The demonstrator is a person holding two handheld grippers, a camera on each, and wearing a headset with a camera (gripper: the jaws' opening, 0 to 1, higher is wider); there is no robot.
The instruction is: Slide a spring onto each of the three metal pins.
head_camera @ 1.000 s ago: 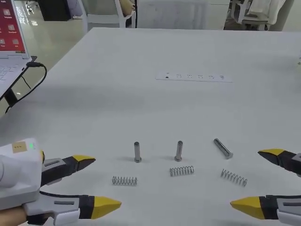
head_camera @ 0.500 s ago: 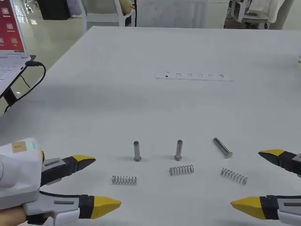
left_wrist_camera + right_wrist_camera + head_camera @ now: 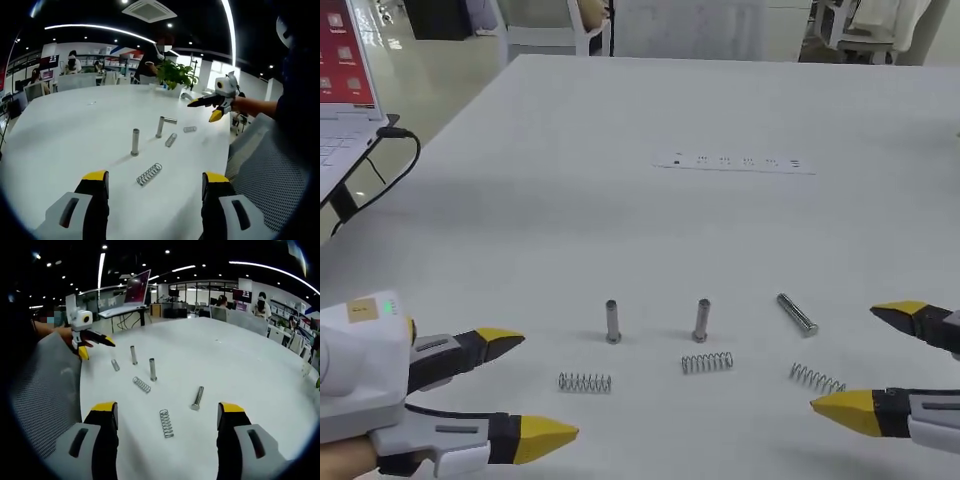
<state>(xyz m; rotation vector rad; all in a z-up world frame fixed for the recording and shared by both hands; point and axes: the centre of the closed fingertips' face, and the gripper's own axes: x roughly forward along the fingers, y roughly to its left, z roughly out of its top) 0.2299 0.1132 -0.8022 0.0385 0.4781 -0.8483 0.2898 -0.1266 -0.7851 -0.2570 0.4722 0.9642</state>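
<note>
Head view, white workbench [image 3: 720, 230].

Left gripper [image 3: 530, 388] low at left edge, yellow-tipped jaws spread wide, nothing held. Tips pointing right, toward the row of parts, well short of them.

Right gripper [image 3: 865, 358] low at right edge, jaws likewise wide apart, nothing held. Lower tip near right spring [image 3: 817, 378], not touching.

Three metal pins in a row across the near part of the bench:
- left pin [image 3: 612, 322] upright on its head
- middle pin [image 3: 702, 320] upright on its head
- right pin [image 3: 796, 314] lying on its side, angled, head toward near right

Three springs lying flat, one just in front of each pin, none on a pin:
- left spring [image 3: 585, 382] before left pin, apart from it
- middle spring [image 3: 707, 362] close before middle pin
- right spring before the fallen pin, slightly slanted

Left gripper view: left spring on bench just ahead, in line with gap between the jaws; upright left pin beyond it; other pins and springs farther off; right gripper in a hand at far right, jaws apart.

Right gripper view: right spring ahead between the jaws, fallen pin just past it to the right; two upright pins and remaining springs toward the left gripper.

Farther back: flush power strip [image 3: 735, 162] set in the benchtop; open laptop [image 3: 340, 90] at far left with a black cable [image 3: 405, 160].
</note>
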